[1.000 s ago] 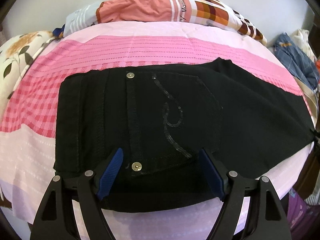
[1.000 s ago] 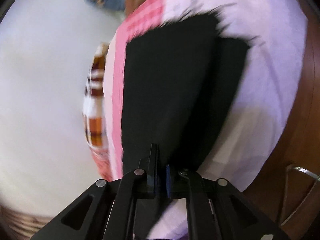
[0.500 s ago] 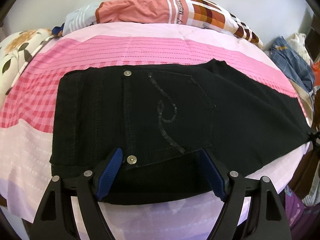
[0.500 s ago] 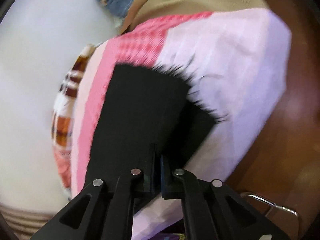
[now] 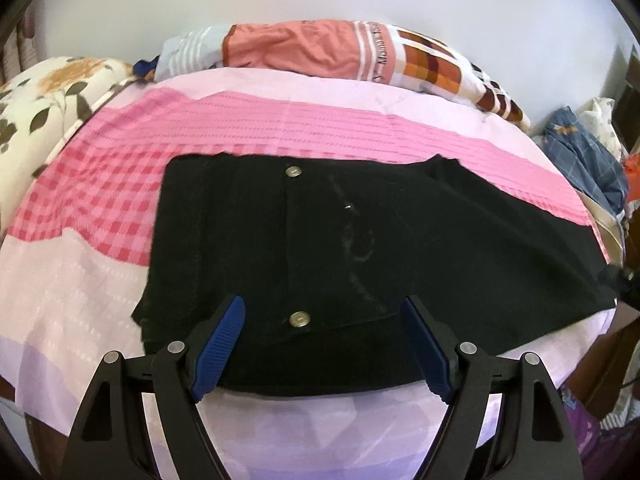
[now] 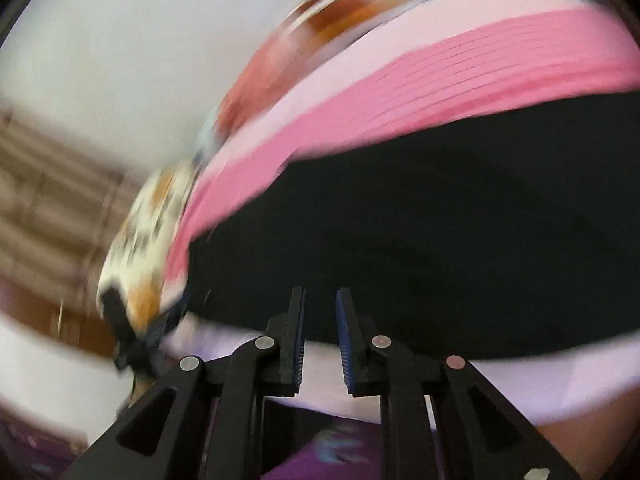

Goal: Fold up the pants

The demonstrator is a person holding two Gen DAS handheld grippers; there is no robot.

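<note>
Lying flat on the bed (image 5: pixel 280 420), the black pants (image 5: pixel 360 248) look soft, floppy; best pinched at the hem. Left gripper (image 5: pixel 322 344) spread wide, right gripper (image 6: pixel 321 334) slightly parted, empty.

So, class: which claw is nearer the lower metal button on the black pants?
Left. The left claw straddles the lower metal button on the black pants; the right claw hovers by the blurred hem.

A bed (image 5: pixel 72 320) in a pink striped and checked cover carried black pants (image 5: pixel 360 248) laid flat. A patterned pillow (image 5: pixel 320 52) lay along its far edge, a floral quilt (image 5: pixel 44 100) beside it.
</note>
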